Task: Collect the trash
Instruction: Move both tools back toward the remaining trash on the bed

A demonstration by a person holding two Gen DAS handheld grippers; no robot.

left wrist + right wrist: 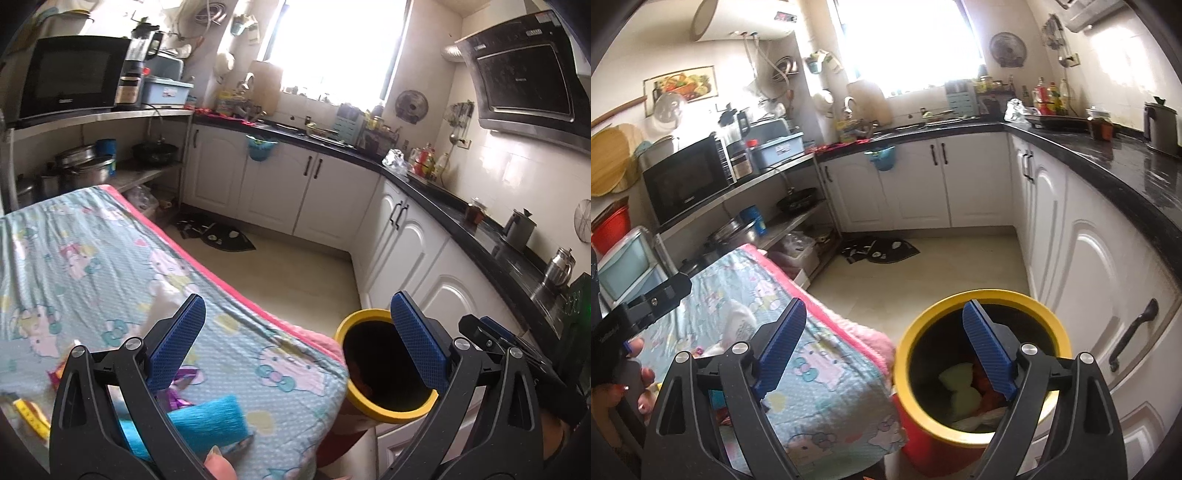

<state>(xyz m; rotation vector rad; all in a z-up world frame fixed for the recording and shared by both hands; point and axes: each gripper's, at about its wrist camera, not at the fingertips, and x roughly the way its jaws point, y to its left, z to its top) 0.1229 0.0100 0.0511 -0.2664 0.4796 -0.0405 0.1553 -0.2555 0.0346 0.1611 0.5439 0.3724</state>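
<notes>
A red bin with a yellow rim (979,439) stands on the floor beside the table's corner; it also shows in the left wrist view (388,410). Pale and red scraps (960,387) lie inside it. My right gripper (886,347) is open and empty above the bin's left rim. My left gripper (299,339) is open and empty above the table corner. A blue crumpled paper (210,417), a purple wrapper (177,395) and a yellow piece (33,417) lie on the table under the left gripper.
The table carries a light-blue cartoon cloth (92,258) with a pink edge. White cabinets (1089,277) under a black counter (1126,162) run along the right. A shelf with a microwave (70,77) and pots stands behind the table. A dark mat (879,249) lies on the floor.
</notes>
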